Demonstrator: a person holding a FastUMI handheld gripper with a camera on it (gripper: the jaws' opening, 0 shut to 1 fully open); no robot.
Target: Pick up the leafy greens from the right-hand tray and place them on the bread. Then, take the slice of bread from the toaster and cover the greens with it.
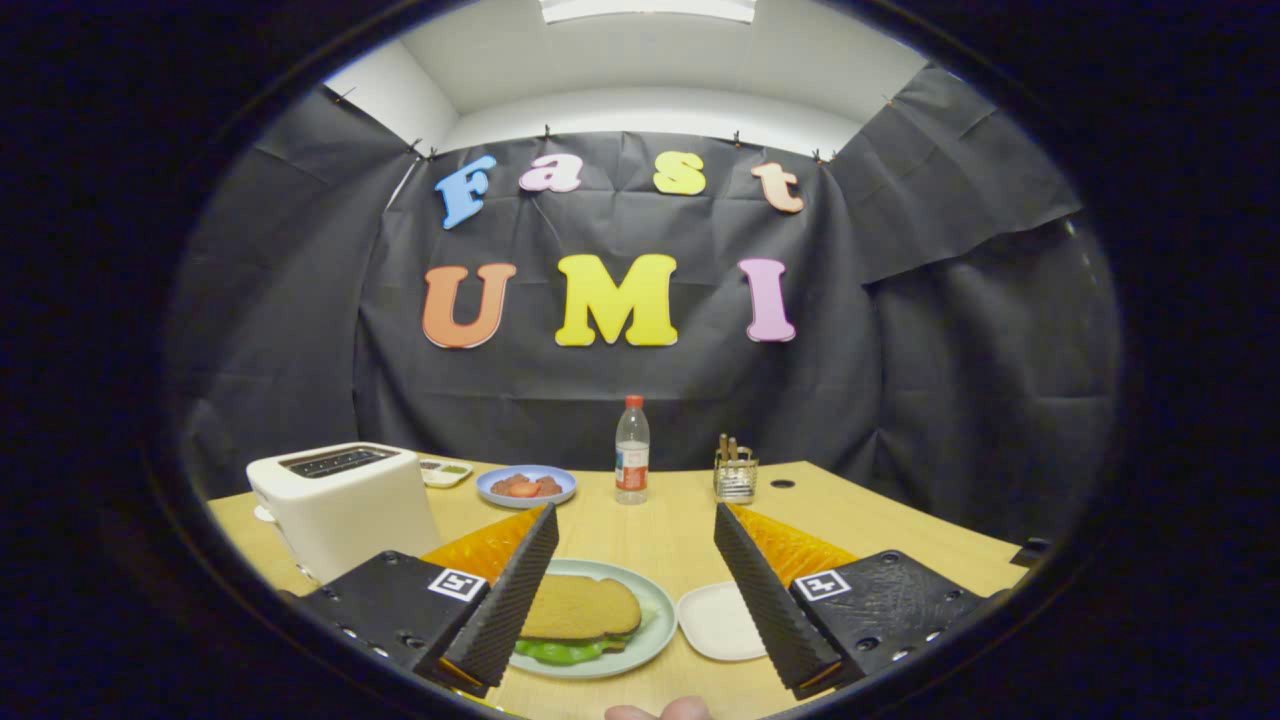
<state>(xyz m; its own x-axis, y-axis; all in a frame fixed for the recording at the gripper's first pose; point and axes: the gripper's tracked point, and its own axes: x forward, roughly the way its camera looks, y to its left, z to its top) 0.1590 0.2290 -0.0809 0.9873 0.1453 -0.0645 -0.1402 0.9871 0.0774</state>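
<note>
Claw (632, 525) released, fingers spread, holding nothing; bread slice (580, 607) tops leafy greens (560, 652) on plate (655, 630) between fingers.

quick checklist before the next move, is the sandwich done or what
1. Top bread slice covers the greens: ok, green edge shows beneath it.
2. Sandwich sits on the green plate: ok.
3. Gripper fingers open, holding nothing: ok.
4. Toaster slots emptied: cannot tell, slot interior too dark.
5. White tray free of greens: ok, its visible part is bare.
6. Bottom bread under the greens: cannot tell, hidden.
</note>
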